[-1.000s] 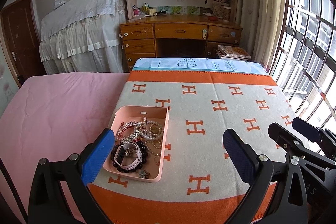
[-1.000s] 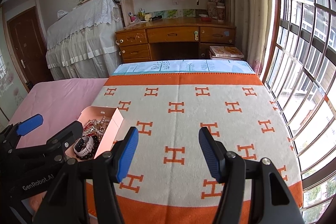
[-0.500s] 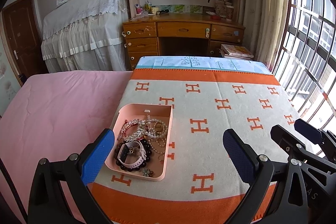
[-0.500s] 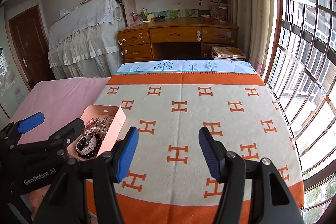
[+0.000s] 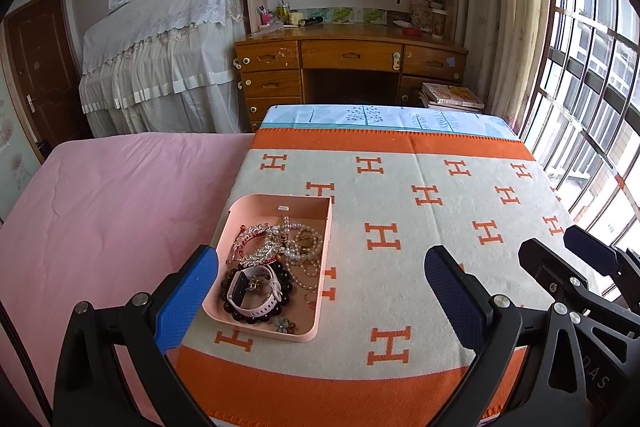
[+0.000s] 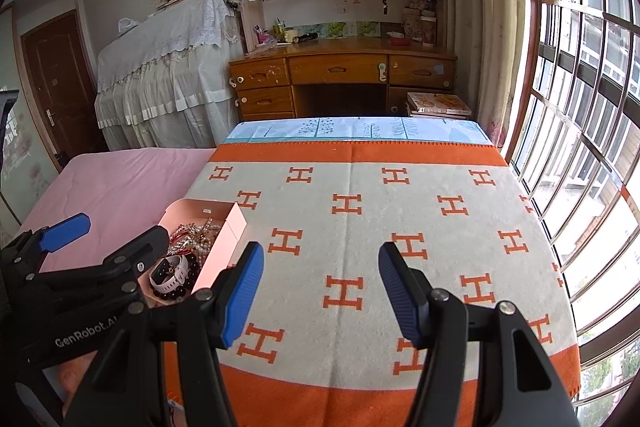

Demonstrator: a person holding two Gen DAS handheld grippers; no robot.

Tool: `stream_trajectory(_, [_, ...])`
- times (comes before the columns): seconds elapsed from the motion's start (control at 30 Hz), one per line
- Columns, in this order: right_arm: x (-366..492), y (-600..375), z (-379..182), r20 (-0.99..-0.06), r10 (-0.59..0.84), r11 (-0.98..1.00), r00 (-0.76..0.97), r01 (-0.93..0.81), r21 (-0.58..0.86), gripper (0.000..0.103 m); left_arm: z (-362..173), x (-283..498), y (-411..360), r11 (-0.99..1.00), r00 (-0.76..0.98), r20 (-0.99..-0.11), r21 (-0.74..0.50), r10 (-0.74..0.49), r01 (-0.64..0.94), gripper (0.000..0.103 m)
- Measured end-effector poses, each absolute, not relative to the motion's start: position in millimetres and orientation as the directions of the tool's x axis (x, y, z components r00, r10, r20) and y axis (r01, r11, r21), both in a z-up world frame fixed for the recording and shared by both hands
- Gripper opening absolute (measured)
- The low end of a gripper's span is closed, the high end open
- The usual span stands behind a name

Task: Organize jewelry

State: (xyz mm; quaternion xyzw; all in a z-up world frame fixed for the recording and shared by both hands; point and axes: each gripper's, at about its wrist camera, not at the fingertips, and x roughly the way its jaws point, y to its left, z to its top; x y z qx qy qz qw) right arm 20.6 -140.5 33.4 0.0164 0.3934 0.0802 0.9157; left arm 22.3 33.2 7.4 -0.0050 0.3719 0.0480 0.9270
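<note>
On the far left lies a pink sheet (image 5: 112, 211), and at its edge, on the left part of the orange-and-cream blanket (image 5: 420, 227), sits a shallow pink tray (image 5: 280, 201). All the jewelry visible is heaped together in it: a pale-strapped watch (image 5: 252, 289) resting on a dark bead bracelet (image 5: 285, 277), a sparkly rhinestone piece (image 5: 256, 241), pearl strands (image 5: 306, 259) and a small flower charm (image 5: 285, 325) near the front wall. The left gripper (image 5: 320, 291) hangs above the tray's near end with its 2 blue pads spread wide and nothing between them. Further right, the right gripper (image 6: 320, 291) is likewise released and empty, over bare blanket well apart from the tray. No piece lies loose on the blanket, so this fits either a jumble waiting to be taken out and sorted, or a gathering-up into 1 tray already complete. The tangle inside suggests untidiness, but the pictures do not settle which stage it is.
</note>
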Motion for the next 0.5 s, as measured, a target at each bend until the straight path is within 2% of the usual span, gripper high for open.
stream_trajectory(0.5, [18.2,-140.1,32.4,-0.721,0.165,0.986,0.673,-0.137,0.098,0.060,0.0,16.2,36.5,0.995,0.710,-0.699,0.025,0.084,-0.094,0.102])
